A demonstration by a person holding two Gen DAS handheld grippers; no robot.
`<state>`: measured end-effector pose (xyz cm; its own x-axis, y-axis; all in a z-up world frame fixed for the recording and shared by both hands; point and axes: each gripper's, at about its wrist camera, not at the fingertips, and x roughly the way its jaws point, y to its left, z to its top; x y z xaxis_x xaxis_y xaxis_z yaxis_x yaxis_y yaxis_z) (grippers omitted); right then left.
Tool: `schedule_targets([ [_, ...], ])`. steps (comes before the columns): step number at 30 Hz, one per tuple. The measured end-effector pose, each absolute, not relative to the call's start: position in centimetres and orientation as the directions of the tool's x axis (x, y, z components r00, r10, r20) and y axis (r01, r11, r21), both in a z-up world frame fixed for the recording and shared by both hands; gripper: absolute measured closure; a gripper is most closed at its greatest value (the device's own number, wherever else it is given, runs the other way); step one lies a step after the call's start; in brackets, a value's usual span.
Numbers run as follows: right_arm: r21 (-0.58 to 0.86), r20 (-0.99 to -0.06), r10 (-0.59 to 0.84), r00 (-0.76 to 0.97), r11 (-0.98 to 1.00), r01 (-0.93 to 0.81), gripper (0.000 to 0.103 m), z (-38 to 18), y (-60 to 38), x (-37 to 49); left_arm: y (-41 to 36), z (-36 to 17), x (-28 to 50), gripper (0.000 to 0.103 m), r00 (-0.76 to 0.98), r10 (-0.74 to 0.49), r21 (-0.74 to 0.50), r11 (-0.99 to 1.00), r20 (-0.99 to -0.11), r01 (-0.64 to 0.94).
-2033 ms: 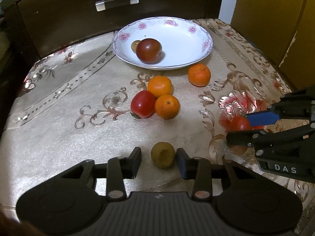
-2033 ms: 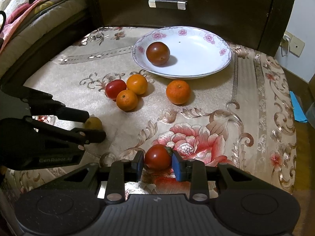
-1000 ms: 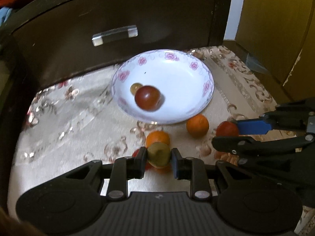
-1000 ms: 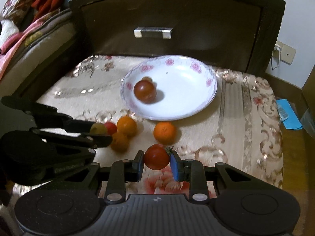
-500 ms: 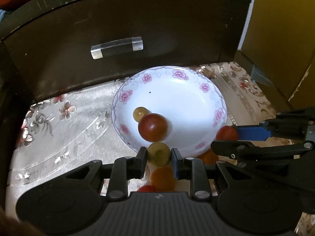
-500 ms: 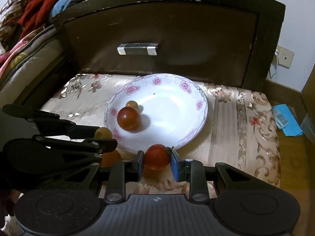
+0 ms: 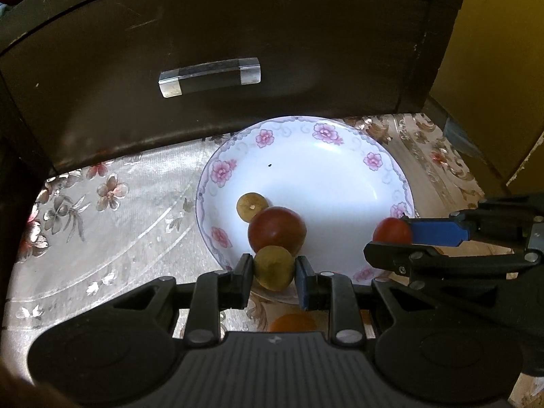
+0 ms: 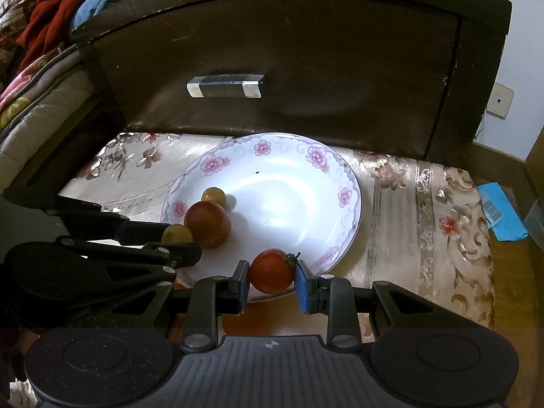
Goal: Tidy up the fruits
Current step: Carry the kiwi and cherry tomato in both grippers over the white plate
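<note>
Plate [image 7: 384,156] right half bare; dark tomato [image 7: 276,229] blocks left.

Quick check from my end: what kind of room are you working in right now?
Probably a bedroom at home. A dark wooden drawer front with a metal handle stands behind the floral cloth, and quilted bedding with piled clothes lies to the left.
</note>
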<state>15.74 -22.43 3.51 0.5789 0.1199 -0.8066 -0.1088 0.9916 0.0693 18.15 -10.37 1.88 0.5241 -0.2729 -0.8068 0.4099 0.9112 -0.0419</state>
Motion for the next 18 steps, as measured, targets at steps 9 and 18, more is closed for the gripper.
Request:
schedule_targets([
  [9, 0.066, -0.806, 0.120, 0.580, 0.991, -0.112, 0.080, 2.9, -22.6, 16.6, -10.4, 1.5, 18.8, 0.070, 0.524, -0.272, -0.044, 0.913, -0.807, 0.406],
  [18, 0.067, -0.804, 0.119, 0.582, 0.992, -0.110, 0.077, 2.4, -22.8, 17.1, -10.4, 1.3, 19.2, 0.070, 0.522, -0.277, -0.053, 0.913, -0.807, 0.403],
])
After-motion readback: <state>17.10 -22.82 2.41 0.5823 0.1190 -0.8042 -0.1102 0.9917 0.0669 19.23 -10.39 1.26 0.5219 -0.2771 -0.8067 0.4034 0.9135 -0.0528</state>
